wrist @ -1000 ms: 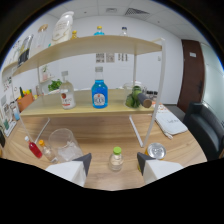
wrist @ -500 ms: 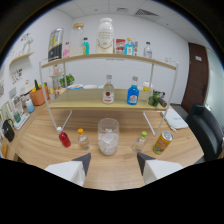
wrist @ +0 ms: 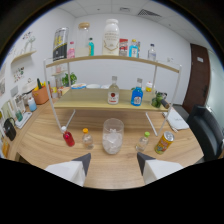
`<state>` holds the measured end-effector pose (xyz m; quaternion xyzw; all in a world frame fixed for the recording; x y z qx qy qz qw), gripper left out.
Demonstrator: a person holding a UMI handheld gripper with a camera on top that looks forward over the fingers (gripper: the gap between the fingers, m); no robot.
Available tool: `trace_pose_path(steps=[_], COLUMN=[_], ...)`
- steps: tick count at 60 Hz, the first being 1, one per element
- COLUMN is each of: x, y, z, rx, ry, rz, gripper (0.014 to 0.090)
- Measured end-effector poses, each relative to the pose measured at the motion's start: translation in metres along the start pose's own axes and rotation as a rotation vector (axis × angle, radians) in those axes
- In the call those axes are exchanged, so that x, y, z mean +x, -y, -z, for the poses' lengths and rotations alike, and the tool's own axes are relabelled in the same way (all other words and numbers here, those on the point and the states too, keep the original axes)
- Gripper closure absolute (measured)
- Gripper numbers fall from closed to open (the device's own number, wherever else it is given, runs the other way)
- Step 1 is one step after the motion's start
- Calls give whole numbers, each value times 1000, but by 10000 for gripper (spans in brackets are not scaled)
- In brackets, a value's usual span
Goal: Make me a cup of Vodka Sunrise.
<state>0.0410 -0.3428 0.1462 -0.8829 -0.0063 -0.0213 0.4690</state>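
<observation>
Your wooden table [wrist: 45, 145] looks smooth and matt, like the shelf boards [wrist: 100, 98] on thin metal legs. The cup [wrist: 112, 136] near its front edge is clear, glossy glass or plastic; the can [wrist: 163, 142] is shiny metal.

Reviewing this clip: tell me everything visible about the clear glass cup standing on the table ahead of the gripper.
The clear glass cup is a wide, straight-sided tumbler of transparent glass or plastic, upright on the wooden table. Pale lumps that look like ice sit in its lower half; no coloured liquid shows. It stands just beyond the open gripper, centred on the gap between the fingers, untouched. A small orange-capped bottle stands on one side and a small green-capped bottle on the other, both apart from it. The shelf rack rises behind.
</observation>
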Motion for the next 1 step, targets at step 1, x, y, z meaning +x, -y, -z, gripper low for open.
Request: trace_pose_path(steps=[1], x=[0], y=[0], z=[0], rx=[0], ry=[0], rz=[-1], gripper=[182])
